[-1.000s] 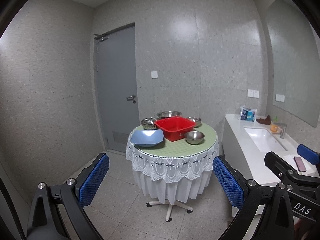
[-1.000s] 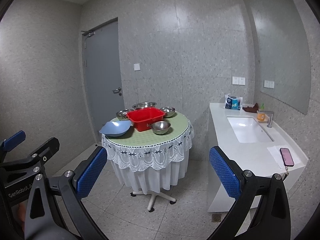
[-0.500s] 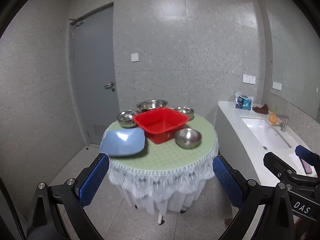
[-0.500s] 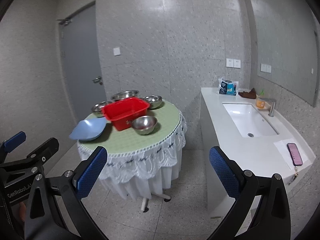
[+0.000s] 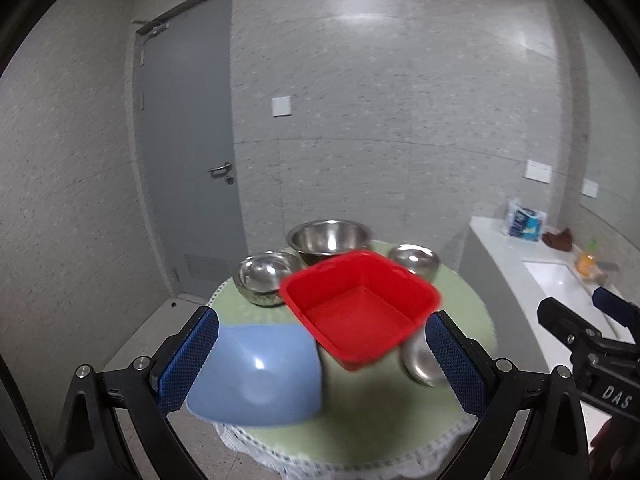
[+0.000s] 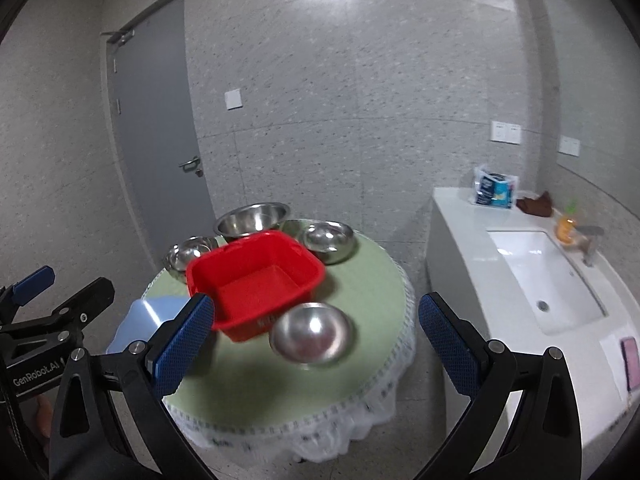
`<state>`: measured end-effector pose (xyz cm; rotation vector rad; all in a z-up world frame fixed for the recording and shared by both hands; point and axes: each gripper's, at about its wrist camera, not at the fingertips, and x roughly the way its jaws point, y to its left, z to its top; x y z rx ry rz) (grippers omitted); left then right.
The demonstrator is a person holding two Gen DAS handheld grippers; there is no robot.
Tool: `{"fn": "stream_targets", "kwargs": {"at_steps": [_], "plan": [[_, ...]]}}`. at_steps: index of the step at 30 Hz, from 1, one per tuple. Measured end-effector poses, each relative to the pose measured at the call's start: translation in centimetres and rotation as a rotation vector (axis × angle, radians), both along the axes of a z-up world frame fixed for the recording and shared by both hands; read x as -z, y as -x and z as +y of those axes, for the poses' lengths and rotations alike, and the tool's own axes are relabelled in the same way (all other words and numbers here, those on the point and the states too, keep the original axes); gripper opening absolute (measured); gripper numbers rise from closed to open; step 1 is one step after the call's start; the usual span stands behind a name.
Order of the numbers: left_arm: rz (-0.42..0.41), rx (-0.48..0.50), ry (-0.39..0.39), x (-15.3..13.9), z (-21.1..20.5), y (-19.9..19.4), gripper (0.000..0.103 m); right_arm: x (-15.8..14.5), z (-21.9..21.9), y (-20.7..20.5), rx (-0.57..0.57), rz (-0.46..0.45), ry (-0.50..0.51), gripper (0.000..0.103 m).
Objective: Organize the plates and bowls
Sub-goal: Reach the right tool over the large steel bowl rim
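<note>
A round table with a green cloth (image 5: 460, 296) (image 6: 372, 280) holds a red square basin (image 5: 360, 308) (image 6: 256, 280), a blue square bowl (image 5: 256, 376) (image 6: 136, 320) at the front left, and several steel bowls: a large one (image 5: 328, 238) (image 6: 252, 220) at the back, one at the back left (image 5: 266, 276) (image 6: 188, 254), one at the back right (image 5: 414, 260) (image 6: 330, 240), and one at the front right (image 5: 416, 364) (image 6: 312, 332). My left gripper (image 5: 320, 364) and right gripper (image 6: 316, 348) are open and empty, just short of the table's near edge.
A white counter with a sink (image 6: 540, 276) (image 5: 552, 280) stands right of the table, with a phone (image 6: 630, 360), a tissue pack (image 6: 494, 192) and an orange bottle (image 6: 566, 228) on it. A grey door (image 5: 188, 152) is at the back left.
Both grippers have moved forward toward the table, which now fills the lower middle of both views. Both stay open and empty.
</note>
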<state>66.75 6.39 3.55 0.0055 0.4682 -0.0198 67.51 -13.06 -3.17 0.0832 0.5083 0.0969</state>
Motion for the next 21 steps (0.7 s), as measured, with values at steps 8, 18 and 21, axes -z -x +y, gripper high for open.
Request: {"fn": "stream_targets", "kwargs": {"at_steps": [8,18,21], "plan": [[0.079,-0.084,0.047,1.4,-1.2,-13.2,0.102,0.6,0.7,-12.7,-0.142,0.038,-0.012,0.103],[0.362,-0.091,0.130,3.1,-0.2,-40.2,0.102,4.2,1.5,-35.0,-0.302,0.333,-0.061,0.103],[0.462,-0.102,0.100,5.6,0.6,-48.2,0.102,5.9,2.4,-40.0,-0.331,0.390,-0.058,0.103]]}}
